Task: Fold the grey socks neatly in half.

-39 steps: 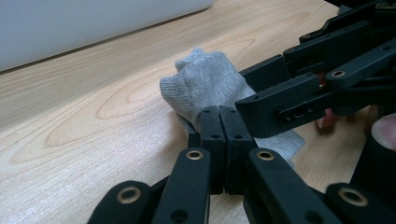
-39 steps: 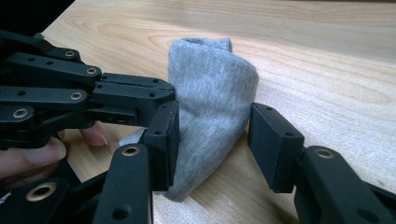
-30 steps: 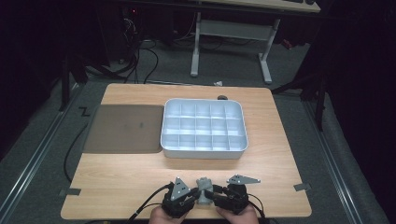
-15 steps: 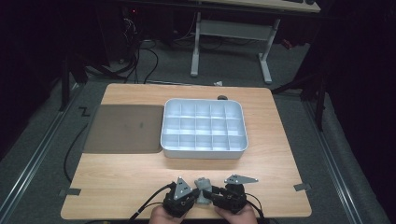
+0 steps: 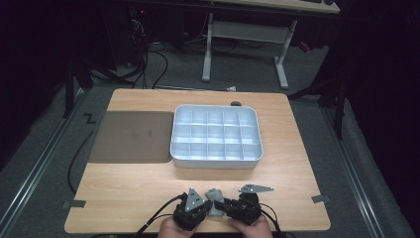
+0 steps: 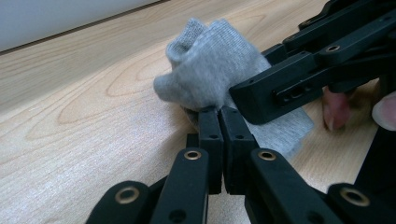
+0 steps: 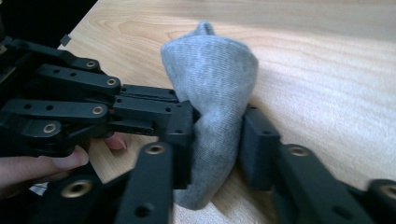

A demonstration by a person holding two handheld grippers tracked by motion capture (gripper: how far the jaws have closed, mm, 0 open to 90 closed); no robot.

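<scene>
We hold a small grey sock (image 5: 214, 201) between both tools at the near edge of the wooden surface (image 5: 129, 183), just near of the compartment tray (image 5: 216, 135). Our left gripper (image 6: 219, 122) has its jaws pressed together, seemingly nipping the sock's near hem, while our right gripper (image 7: 215, 135) pinches the bunched middle of the fabric between its two jaws, so the cloth stands up in a fold rather than lying flat. We judge this two-point hold lets us fold or bundle the sock for one of the empty compartments. A dark mat (image 5: 132, 136) lies left of the tray, touching it.
</scene>
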